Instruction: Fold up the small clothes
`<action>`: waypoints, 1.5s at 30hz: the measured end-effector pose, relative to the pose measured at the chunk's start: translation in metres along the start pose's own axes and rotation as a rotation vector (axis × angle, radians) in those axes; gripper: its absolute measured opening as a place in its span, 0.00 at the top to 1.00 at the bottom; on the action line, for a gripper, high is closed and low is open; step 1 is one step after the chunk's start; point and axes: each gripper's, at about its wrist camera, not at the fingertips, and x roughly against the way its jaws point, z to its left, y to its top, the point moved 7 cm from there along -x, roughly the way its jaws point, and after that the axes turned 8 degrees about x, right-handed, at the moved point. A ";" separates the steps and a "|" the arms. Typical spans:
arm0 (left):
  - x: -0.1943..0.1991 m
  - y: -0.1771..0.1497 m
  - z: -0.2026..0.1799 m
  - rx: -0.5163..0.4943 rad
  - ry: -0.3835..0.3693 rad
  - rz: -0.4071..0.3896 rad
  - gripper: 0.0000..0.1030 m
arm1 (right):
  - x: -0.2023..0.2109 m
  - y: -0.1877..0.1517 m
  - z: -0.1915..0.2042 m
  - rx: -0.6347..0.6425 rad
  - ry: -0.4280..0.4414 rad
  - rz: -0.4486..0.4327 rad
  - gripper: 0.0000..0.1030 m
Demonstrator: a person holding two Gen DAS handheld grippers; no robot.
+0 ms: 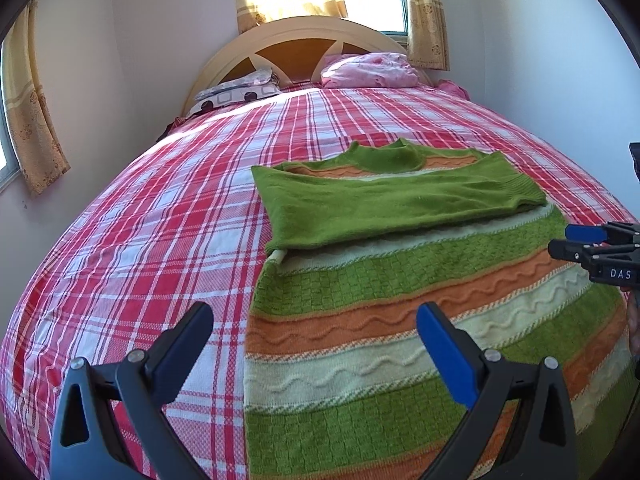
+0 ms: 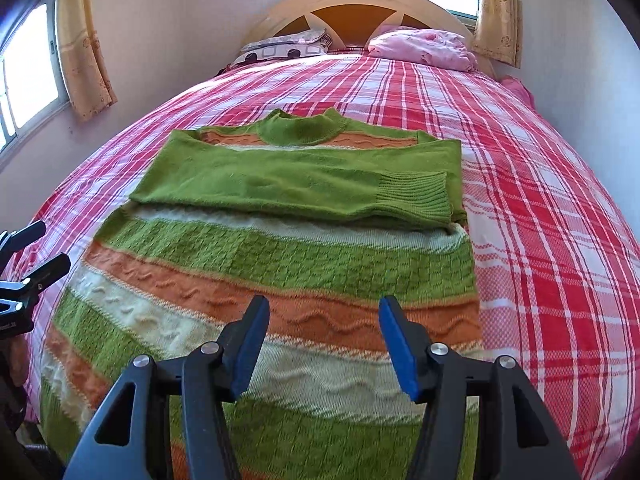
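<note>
Where left view clips it, sweater [image 2: 280, 264] cuff [image 2: 412, 196] shows whole

1. We see a knitted wool-like sweater [image 2: 280, 272], soft and fuzzy, with raised wavy and basket-weave textures and a ribbed cuff [image 2: 412, 196].
2. Beneath it lies a woven cotton-like plaid bedspread [image 1: 160, 240], matt and slightly coarse.
3. The left gripper [image 1: 316, 328] and right gripper [image 2: 322, 316] look like matt black plastic with smooth blue pads and shiny metal pins.
4. The headboard [image 1: 304, 36] appears smooth painted wood.
5. The curtains [image 1: 32, 128] are thin patterned cloth.
</note>
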 end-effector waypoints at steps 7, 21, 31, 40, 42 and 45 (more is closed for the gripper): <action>0.015 -0.015 -0.008 -0.020 -0.021 0.015 0.00 | 0.019 -0.022 0.010 -0.002 0.015 0.008 0.43; 0.038 -0.044 -0.015 -0.026 -0.051 0.047 0.00 | 0.042 -0.053 0.028 -0.002 0.036 0.019 0.42; 0.057 -0.070 -0.024 -0.066 -0.080 0.080 0.00 | 0.056 -0.081 0.051 0.025 0.055 0.047 0.42; 0.071 -0.086 -0.030 -0.116 -0.087 0.101 0.00 | 0.075 -0.097 0.065 0.032 0.076 0.041 0.42; 0.075 -0.090 -0.030 -0.125 -0.088 0.103 0.00 | 0.077 -0.101 0.068 0.032 0.079 0.044 0.41; 0.078 -0.096 -0.030 -0.132 -0.094 0.108 0.00 | 0.079 -0.109 0.071 0.035 0.079 0.053 0.41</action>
